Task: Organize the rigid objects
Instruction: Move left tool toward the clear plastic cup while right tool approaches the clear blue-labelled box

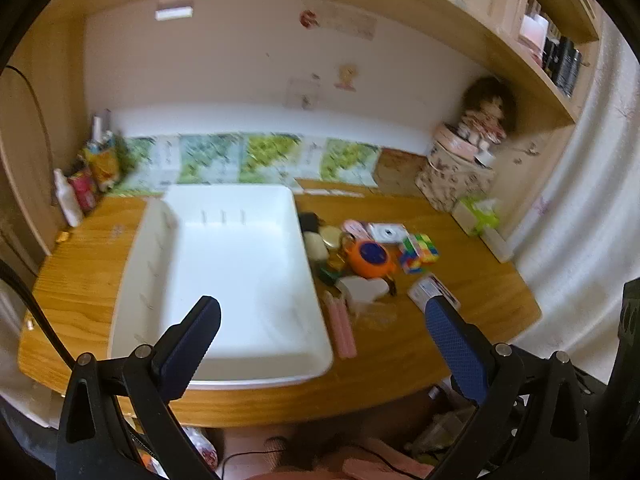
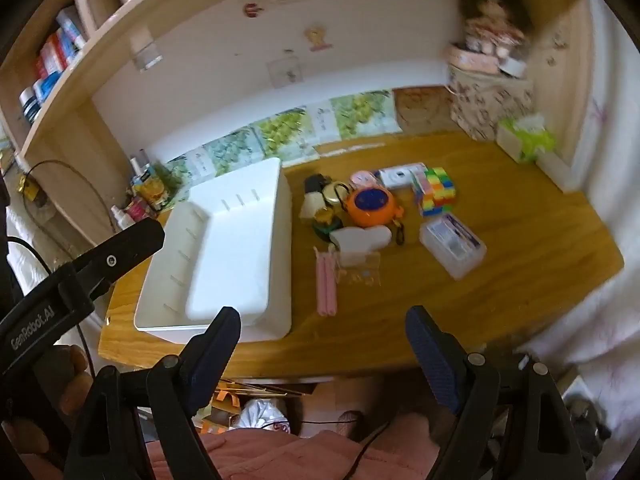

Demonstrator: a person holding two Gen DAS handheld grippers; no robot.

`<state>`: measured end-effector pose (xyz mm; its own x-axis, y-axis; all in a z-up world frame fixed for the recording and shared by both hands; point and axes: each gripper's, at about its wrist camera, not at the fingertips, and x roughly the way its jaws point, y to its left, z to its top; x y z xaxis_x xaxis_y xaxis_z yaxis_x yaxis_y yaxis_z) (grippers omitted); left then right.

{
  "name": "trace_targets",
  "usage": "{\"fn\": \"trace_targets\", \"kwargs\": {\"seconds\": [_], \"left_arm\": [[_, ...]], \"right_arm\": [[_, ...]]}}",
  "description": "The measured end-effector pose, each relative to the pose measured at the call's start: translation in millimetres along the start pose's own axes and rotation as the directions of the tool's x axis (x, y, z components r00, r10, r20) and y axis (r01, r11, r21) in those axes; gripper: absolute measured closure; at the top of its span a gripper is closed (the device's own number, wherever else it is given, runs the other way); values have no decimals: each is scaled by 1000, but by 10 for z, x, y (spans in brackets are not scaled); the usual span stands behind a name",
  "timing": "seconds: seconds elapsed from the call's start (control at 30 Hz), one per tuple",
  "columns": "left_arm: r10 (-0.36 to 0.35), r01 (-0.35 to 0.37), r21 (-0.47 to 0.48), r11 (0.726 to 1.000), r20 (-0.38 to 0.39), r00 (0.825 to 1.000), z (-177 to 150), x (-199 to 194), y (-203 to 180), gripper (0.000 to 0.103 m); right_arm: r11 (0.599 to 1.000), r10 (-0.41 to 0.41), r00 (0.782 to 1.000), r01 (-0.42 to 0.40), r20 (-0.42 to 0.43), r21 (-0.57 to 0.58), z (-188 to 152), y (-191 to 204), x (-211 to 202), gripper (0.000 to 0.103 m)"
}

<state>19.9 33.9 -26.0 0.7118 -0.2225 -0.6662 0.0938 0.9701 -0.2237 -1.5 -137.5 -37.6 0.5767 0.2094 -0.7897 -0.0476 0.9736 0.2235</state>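
A white tray [image 1: 224,364] [image 2: 280,240] lies on the left of the wooden desk [image 1: 460,312] [image 2: 520,272]. To its right sits a cluster: an orange round toy [image 1: 370,258] [image 2: 374,204], a colourful puzzle cube [image 1: 418,252] [image 2: 436,192], a white heart-shaped box [image 1: 366,288] [image 2: 362,238], pink sticks [image 1: 342,328] [image 2: 326,284] and a clear plastic case [image 1: 430,292] [image 2: 452,246]. My left gripper [image 1: 322,316] hangs open above the tray's near end, empty. My right gripper [image 2: 324,326] is open over the desk's front edge, holding nothing. The left gripper's arm [image 2: 80,264] shows at the left of the right wrist view.
Bottles and packets [image 1: 86,176] [image 2: 144,196] crowd the back left corner. A patterned box with a doll [image 1: 460,168] [image 2: 486,92] and a tissue box [image 1: 478,216] [image 2: 524,140] stand at the back right. Shelves of books hang above. A white curtain [image 1: 580,200] borders the right.
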Motion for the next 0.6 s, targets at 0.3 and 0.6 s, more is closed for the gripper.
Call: {"fn": "trace_targets", "kwargs": {"seconds": [0.3,0.6], "left_arm": [[-94,100,75,992,-78,993,-10,183,-212,1],[-127,135,42,990,-148,981,103,537,-527,1]], "right_arm": [[980,-4,1000,10,-30,201,-84,-378,22,18],[974,13,994,13,-111,225,103,-879,238,18]]}}
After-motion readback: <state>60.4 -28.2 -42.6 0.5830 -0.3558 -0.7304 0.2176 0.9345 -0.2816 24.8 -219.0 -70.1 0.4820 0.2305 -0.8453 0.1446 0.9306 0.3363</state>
